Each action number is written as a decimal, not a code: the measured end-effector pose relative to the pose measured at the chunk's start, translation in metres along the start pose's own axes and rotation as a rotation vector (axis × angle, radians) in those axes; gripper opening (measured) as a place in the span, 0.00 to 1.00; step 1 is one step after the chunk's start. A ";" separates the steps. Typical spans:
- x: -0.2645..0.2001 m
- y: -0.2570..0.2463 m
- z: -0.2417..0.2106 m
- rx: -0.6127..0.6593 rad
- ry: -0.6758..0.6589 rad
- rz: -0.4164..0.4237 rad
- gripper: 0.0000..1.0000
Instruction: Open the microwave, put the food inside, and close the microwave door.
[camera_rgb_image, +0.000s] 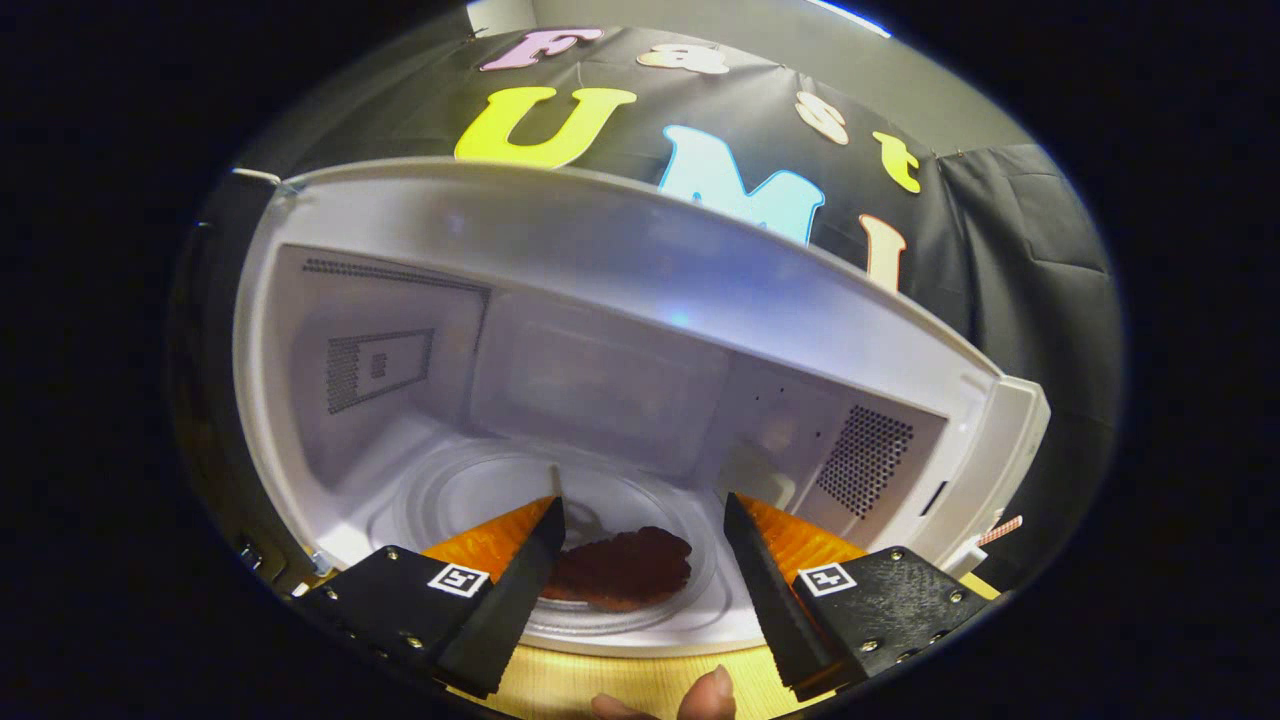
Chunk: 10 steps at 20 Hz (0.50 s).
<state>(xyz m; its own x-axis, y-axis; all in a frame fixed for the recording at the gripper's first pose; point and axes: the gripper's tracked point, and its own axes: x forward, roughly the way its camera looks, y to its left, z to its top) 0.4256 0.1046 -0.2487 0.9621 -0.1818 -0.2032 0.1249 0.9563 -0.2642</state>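
The claw (640, 520) gapes empty, food (622, 568) resting on the microwave (600, 260) turntable (470, 490), door likely next.

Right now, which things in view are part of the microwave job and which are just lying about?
Part of the job:
- microwave, open
- glass plate inside it
- food, a dark patty lying on that plate
- gripper, fingers open, either side of the food, not touching it

Just there:
- wooden table
- fingertip below the fingers
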 end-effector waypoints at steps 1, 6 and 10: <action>-0.013 0.002 0.001 0.008 -0.007 0.020 0.97; -0.101 0.011 0.017 0.001 -0.039 0.168 0.97; -0.190 0.039 0.045 0.088 -0.109 0.380 0.97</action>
<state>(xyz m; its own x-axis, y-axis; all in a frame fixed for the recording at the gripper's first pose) 0.2583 0.1870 -0.1780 0.9632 0.2094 -0.1687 -0.2291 0.9675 -0.1069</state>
